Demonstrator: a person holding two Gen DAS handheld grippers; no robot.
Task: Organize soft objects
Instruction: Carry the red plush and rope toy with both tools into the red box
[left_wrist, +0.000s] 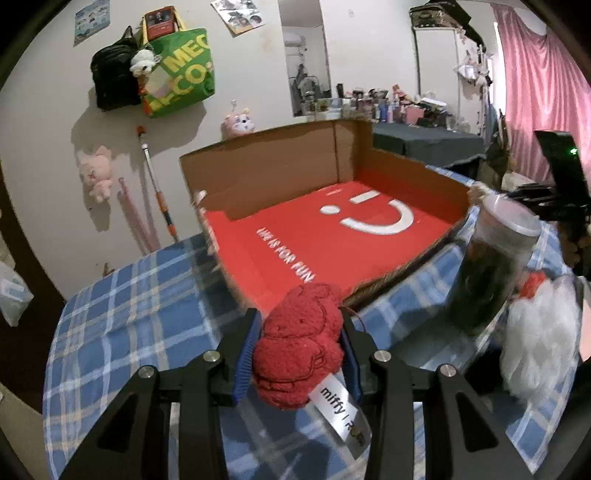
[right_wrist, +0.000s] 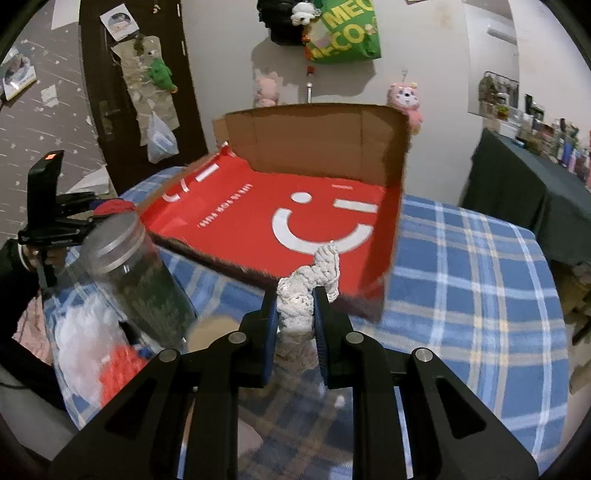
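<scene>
The red cardboard box (left_wrist: 332, 236) fills the middle of both views, lying open on the blue plaid cloth (left_wrist: 129, 314). Its red floor with the white smiley shows bare: no soft thing lies inside as far as either camera shows, so the sorting looks barely begun, with nothing yet delivered.

Next in size, a clear jar (left_wrist: 491, 266) with a pale lid stands at the right of the left wrist view, just beside the box's near edge. It is hard and probably not part of the job. Touching or just beside it, at the lower right edge, lies a white fluffy toy (left_wrist: 539, 339) with a red patch, blurred; it appears to be waiting on the cloth.

Smaller, at the bottom centre of the left wrist view, the left gripper (left_wrist: 301, 350) pinches a red plush toy (left_wrist: 299, 343) with a printed tag, held just short of the box's near rim.

Smallest, at the bottom centre of the right wrist view, the right gripper (right_wrist: 295, 321) is squeezed nearly together on a white braided rope toy (right_wrist: 306, 291), also poised before the rim.

Judging from this, two items are in transit and at least one remains.
</scene>
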